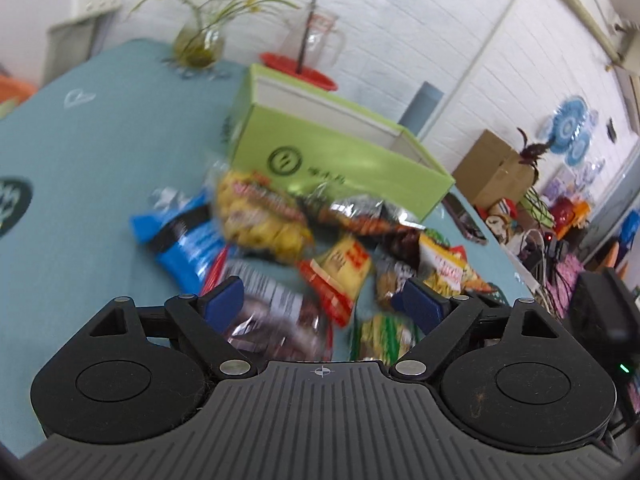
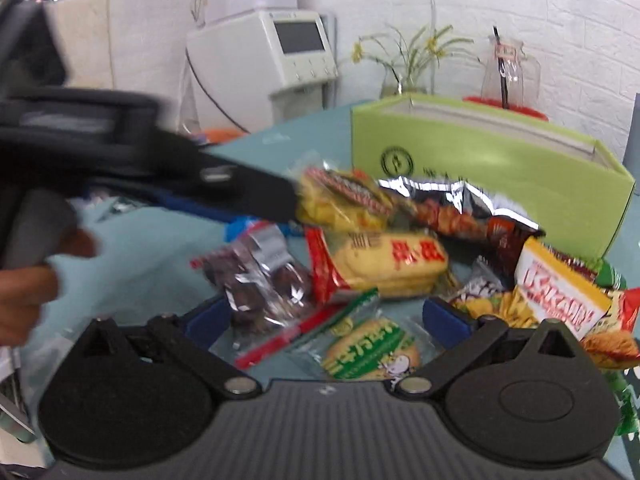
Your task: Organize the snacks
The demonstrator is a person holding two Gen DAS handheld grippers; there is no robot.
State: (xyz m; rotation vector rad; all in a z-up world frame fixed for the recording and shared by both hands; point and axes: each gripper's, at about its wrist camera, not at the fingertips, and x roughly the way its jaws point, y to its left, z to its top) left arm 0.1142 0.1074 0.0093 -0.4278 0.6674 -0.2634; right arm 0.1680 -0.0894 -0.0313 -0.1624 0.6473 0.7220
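snack pile loose on teal tabletop, just in front of green box. my left gripper spread, empty. right gripper spread, empty, over green cracker packet. step, i judge: reaching for pick. next: settle on one packet, pinch, carry to box.

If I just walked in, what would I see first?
A jumble of bright snack packets heaped on the teal tablecloth, with a blue packet at the pile's left edge. Just behind them stands an open lime-green box. At the back, by the white brick wall, are a vase of yellow flowers and a glass pitcher.
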